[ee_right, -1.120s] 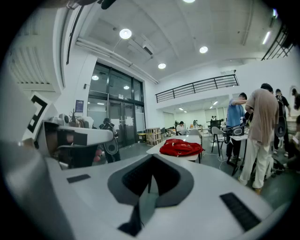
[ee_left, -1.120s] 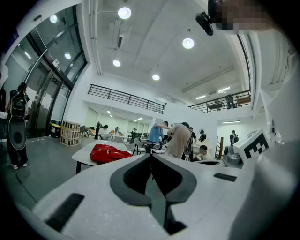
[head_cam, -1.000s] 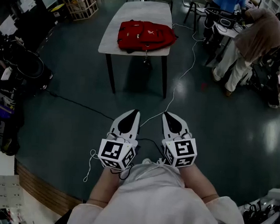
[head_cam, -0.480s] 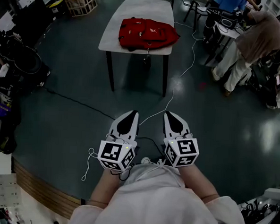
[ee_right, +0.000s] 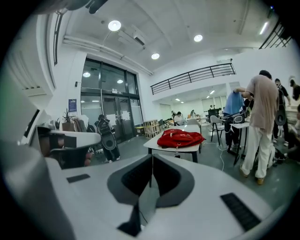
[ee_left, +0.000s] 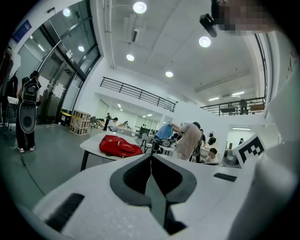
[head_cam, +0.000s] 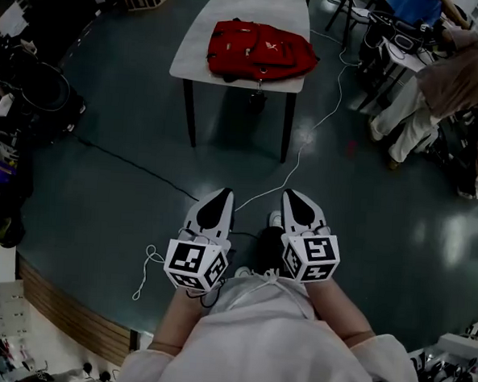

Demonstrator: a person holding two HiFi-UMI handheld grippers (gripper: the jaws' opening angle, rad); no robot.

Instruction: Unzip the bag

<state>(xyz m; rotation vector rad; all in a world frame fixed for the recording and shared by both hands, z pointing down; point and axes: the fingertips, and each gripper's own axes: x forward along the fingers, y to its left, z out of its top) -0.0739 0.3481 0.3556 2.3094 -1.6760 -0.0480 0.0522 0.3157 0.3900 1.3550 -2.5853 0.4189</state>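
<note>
Left tongs [head_cam: 221, 197] and right tongs [head_cam: 293, 199] closed and empty, you face the far desk's [head_cam: 195, 50] bag [head_cam: 262, 52]: probably soft and light, best pinched by its zip.

Dark glossy floor [head_cam: 131, 99], white table [head_cam: 201, 42], ceiling lights [ee_right: 114, 25].

The head view looks steeply down over the left tongs [head_cam: 223, 193] and right tongs [head_cam: 292, 194]. Each gripper view faces level along its own tongs. All share the far worktop [head_cam: 234, 12] and bag [head_cam: 260, 50].

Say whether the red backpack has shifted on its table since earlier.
No. The red fabric backpack still lies along the near edge of the grey table.
</note>
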